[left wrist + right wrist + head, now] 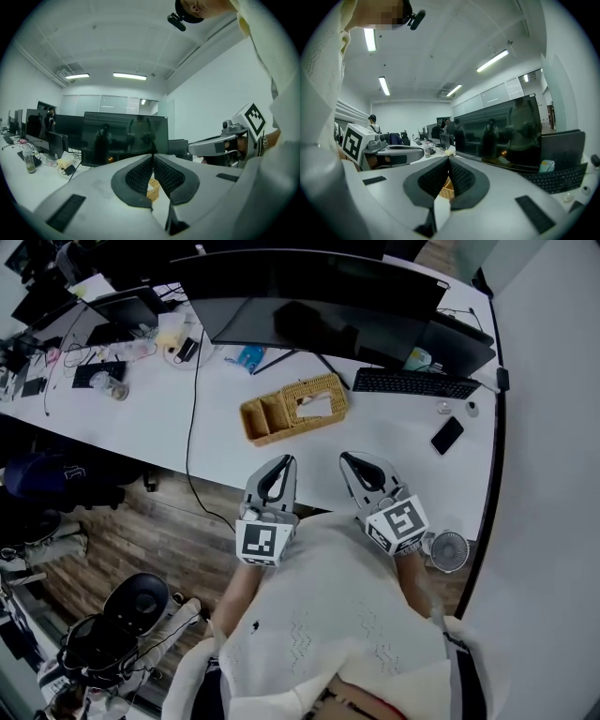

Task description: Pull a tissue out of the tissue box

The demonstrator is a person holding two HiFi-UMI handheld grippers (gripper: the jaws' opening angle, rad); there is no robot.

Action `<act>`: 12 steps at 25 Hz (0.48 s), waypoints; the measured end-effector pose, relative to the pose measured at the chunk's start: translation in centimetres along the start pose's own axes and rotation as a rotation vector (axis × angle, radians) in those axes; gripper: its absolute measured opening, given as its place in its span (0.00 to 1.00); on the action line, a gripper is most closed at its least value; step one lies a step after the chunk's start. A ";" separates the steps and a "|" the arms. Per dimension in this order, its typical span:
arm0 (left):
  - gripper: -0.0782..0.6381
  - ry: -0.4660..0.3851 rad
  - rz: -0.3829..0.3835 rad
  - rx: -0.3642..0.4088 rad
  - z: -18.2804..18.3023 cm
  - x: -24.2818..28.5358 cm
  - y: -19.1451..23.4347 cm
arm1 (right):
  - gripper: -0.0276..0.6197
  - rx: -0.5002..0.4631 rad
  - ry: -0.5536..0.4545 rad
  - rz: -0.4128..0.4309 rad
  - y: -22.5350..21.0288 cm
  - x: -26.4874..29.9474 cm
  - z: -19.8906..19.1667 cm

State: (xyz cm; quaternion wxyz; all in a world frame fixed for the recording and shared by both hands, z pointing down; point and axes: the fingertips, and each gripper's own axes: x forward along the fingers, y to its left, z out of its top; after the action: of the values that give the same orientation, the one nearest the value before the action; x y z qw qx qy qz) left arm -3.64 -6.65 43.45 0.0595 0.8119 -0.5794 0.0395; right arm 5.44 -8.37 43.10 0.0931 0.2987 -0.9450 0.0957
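A woven wicker tissue box (295,407) lies on the white desk (394,432) in front of the monitor, with white tissue (319,401) showing in its top slot. My left gripper (286,461) and right gripper (347,457) are held side by side over the desk's front edge, short of the box, tips pointing at it. Both are shut with nothing between the jaws. In the left gripper view the tips (153,155) meet and a strip of the wicker box (152,188) shows below them. The right gripper view shows the same: tips (449,158) together, wicker box (446,188) beneath.
A wide dark monitor (319,296) stands behind the box. A keyboard (412,382) and a phone (447,435) lie to the right, a small fan (449,550) sits below the desk edge. A black cable (194,418) crosses the desk on the left. An office chair (136,606) is on the floor.
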 end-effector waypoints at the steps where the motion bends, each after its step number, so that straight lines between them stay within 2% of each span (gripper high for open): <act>1: 0.13 0.002 -0.004 0.005 -0.1 0.4 -0.1 | 0.04 0.005 0.000 -0.003 -0.3 0.0 -0.1; 12: 0.13 0.049 -0.058 0.026 -1.0 3.2 -0.1 | 0.04 0.027 0.034 -0.033 -2.4 0.7 -0.8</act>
State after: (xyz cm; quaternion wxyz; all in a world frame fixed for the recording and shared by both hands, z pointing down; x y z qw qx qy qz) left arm -2.48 -9.52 44.84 0.0643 0.8278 -0.5536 0.0650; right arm 6.37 -10.52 44.35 0.1067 0.3139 -0.9368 0.1119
